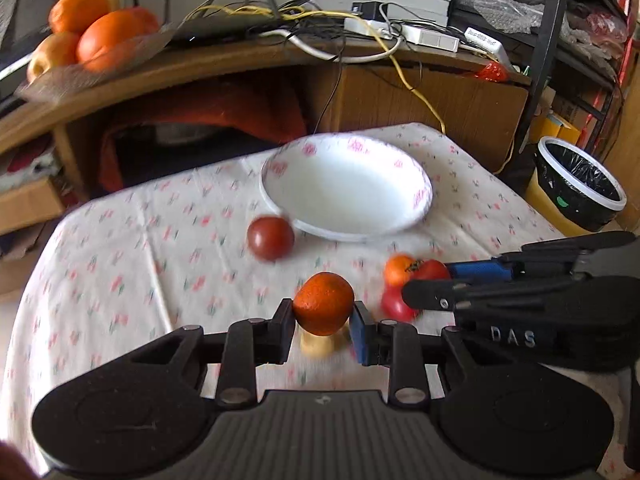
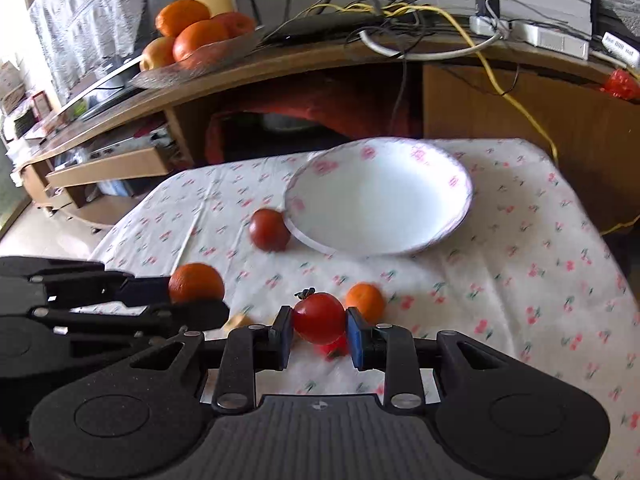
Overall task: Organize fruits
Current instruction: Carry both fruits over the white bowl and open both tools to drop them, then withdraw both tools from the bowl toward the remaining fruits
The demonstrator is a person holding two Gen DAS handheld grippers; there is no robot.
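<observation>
Both grippers holding fruit short of the empty bowl.

The left gripper [image 1: 323, 322] is clamping an orange [image 1: 324, 303]; the right gripper [image 2: 319, 334] is clamping a tomato [image 2: 319, 317]. The bowl [image 2: 460, 208] is lying straight ahead of both, beyond the loose fruit on the tablecloth [image 2: 540, 280], neither gripper clearly nearer.

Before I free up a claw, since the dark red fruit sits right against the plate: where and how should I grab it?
Take the dark red fruit across its widest middle, claw coming from the near side with fingers left and right. It is round and smooth, so a lower or higher bite could slip. The plate rim seems to touch its right side, leaving little room there, so perhaps nudge it left first.
</observation>
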